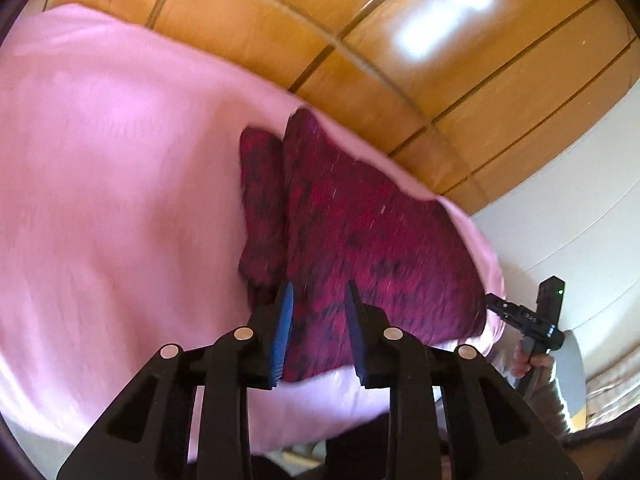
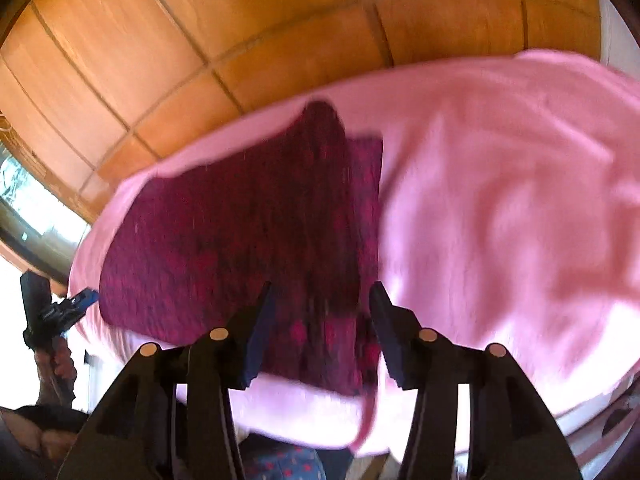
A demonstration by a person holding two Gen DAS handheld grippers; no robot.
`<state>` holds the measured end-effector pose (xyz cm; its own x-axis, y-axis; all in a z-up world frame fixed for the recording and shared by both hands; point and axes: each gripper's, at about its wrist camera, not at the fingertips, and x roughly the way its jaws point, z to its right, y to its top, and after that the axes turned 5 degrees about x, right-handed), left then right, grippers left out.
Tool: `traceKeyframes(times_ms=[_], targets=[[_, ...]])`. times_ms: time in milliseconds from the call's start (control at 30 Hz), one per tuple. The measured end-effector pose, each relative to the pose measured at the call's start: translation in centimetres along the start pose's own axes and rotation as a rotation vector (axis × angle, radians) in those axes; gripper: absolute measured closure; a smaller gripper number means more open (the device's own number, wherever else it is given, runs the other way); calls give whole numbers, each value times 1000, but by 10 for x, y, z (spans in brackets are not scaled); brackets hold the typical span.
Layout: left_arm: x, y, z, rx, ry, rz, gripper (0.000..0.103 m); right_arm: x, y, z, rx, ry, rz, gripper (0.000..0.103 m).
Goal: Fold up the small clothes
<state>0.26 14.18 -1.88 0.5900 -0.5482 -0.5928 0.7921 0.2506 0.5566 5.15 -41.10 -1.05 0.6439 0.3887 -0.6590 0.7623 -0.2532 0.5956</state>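
1. Looking along our left gripper (image 1: 318,286), we see its blue-padded jaws parted with a clear gap and nothing pinched; the dark red garment (image 1: 360,240) lies beyond and below the tips, and whether the pads brush it we cannot tell through the blur.
2. We find the garment, a maroon knit with black flecks, spread flat on a pink cloth (image 1: 120,180) that covers the surface. In the left wrist view it runs from about 12 o'clock of the jaws out toward 3 o'clock, with a narrower folded strip lying along its 9 o'clock edge.
3. Our right gripper (image 2: 320,292) likewise has its jaws standing apart, wider than the left pair, and empty; the garment (image 2: 224,232) fills the space past the tips and stretches off toward 9 o'clock.
4. In the right wrist view a darker ridge runs up the garment toward 12 o'clock, and a smaller panel shows just to its 3 o'clock side.
5. We see each gripper from the other's camera: the right one (image 1: 496,305) at 3 o'clock in the left view, held by a hand (image 1: 528,358), and the left one (image 2: 82,299) at 9 o'clock in the right view, at the pink cloth's (image 2: 500,220) edge.
6. Behind the surface stands a panelled wooden wall (image 1: 400,40).
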Motion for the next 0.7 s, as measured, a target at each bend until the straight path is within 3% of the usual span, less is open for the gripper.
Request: traceKeyframes(times_ms=[100, 133, 200, 233, 267, 300, 333, 400, 500, 700], targets=[[15, 11, 0, 14, 8, 10, 78, 10, 23, -2, 16, -20, 43, 54], [23, 16, 0, 10, 4, 5, 75, 16, 28, -2, 18, -31, 49, 54], [41, 24, -5, -8, 6, -10, 60, 33, 42, -5, 22, -51, 43, 54], [43, 21, -10, -13, -8, -17, 60, 41, 47, -6, 20, -62, 34, 55], [50, 23, -11, -14, -18, -24, 60, 49, 51, -8, 15, -72, 22, 62], [56, 25, -10, -2, -3, -25, 74, 58, 54, -14, 1, -78, 5, 81], [59, 26, -9, 14, 21, -24, 90, 61, 56, -20, -23, -110, 4, 86], [52, 27, -6, 31, 31, 1, 90, 54, 61, -30, -70, -138, 49, 91], [57, 29, -7, 51, 109, 7, 91, 51, 64, -27, -91, -197, 93, 91], [69, 27, -8, 49, 198, -21, 89, 92, 54, -12, -74, -272, 47, 90]])
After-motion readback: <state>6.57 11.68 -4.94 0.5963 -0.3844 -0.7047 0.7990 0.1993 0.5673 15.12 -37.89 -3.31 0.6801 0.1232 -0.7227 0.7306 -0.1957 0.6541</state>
